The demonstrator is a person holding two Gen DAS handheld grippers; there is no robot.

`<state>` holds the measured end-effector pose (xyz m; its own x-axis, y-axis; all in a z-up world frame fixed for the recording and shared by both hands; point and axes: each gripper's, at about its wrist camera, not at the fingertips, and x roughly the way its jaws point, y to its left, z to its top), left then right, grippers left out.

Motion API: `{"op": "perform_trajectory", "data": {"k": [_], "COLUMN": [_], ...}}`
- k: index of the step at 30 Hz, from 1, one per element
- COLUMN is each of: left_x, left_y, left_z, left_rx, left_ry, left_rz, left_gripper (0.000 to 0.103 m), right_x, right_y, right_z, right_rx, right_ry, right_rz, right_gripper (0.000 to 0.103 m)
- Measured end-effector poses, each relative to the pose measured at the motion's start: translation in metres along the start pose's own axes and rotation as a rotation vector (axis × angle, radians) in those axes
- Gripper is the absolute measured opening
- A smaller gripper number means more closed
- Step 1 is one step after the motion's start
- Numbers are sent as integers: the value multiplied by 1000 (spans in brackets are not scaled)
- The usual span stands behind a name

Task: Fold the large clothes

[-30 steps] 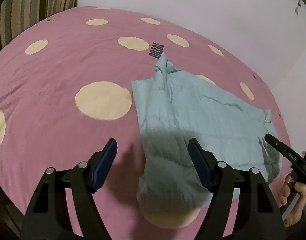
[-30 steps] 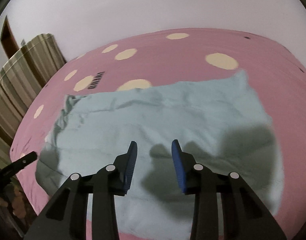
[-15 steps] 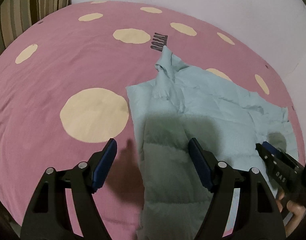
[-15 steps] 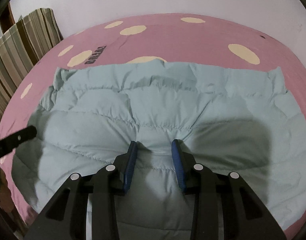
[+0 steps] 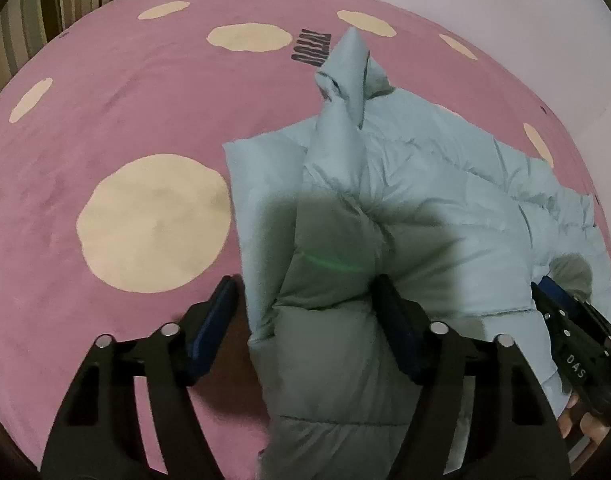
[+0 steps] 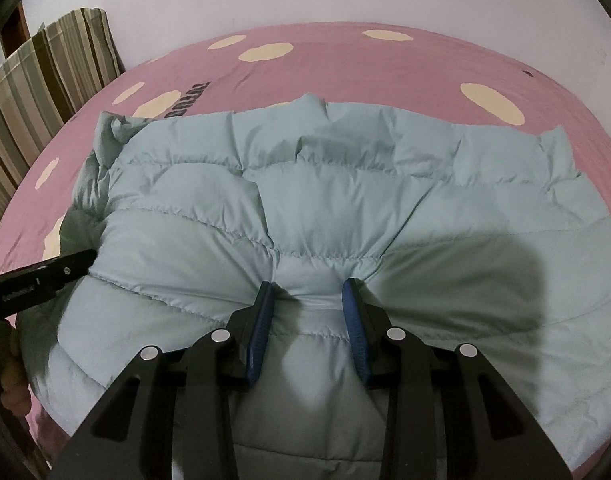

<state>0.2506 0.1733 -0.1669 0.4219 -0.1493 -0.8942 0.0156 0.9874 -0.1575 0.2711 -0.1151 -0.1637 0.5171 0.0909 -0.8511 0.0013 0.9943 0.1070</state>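
Pale blue padded jacket (image 6: 325, 208) spread over pink dotted bed cover (image 5: 105, 112), filling centre and lower half of right wrist frame. Right gripper (image 6: 307, 300) with jaws pinching a bunched fold of jacket at lower centre. Left gripper (image 5: 305, 320) with jaws spread wide around jacket's edge at lower centre. Striped pillow (image 6: 45, 80) at upper left

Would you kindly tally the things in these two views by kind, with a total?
Pale blue puffer jacket: 1
Grippers, left gripper and right gripper: 2
Pink spotted bedcover: 1
Striped cushion: 1
Total: 5
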Motion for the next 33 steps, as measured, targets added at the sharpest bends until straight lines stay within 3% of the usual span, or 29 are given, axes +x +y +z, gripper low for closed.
{"op": "perform_trajectory", "data": {"k": [6, 13, 17, 25, 33], "left_x": [3, -1, -9, -46, -95], "left_y": [-9, -20, -21, -30, -69], "left_z": [-1, -3, -3, 1, 5], "left_rx": [39, 78, 62, 50, 100], "left_ry": [-11, -31, -45, -100, -169], "left_rz": [4, -1, -12, -45, -94], "left_gripper": [50, 25, 15, 11, 11], "right_x": [2, 2, 2, 3, 1], "right_y": [1, 3, 3, 6, 1], "right_z": [0, -2, -2, -3, -1], "right_rx": [-9, -9, -15, -19, -14], "right_ry": [-8, -13, -16, -26, -26], "right_rz": [-11, -19, -25, -35, -9], "right_gripper": [36, 36, 36, 36, 36]}}
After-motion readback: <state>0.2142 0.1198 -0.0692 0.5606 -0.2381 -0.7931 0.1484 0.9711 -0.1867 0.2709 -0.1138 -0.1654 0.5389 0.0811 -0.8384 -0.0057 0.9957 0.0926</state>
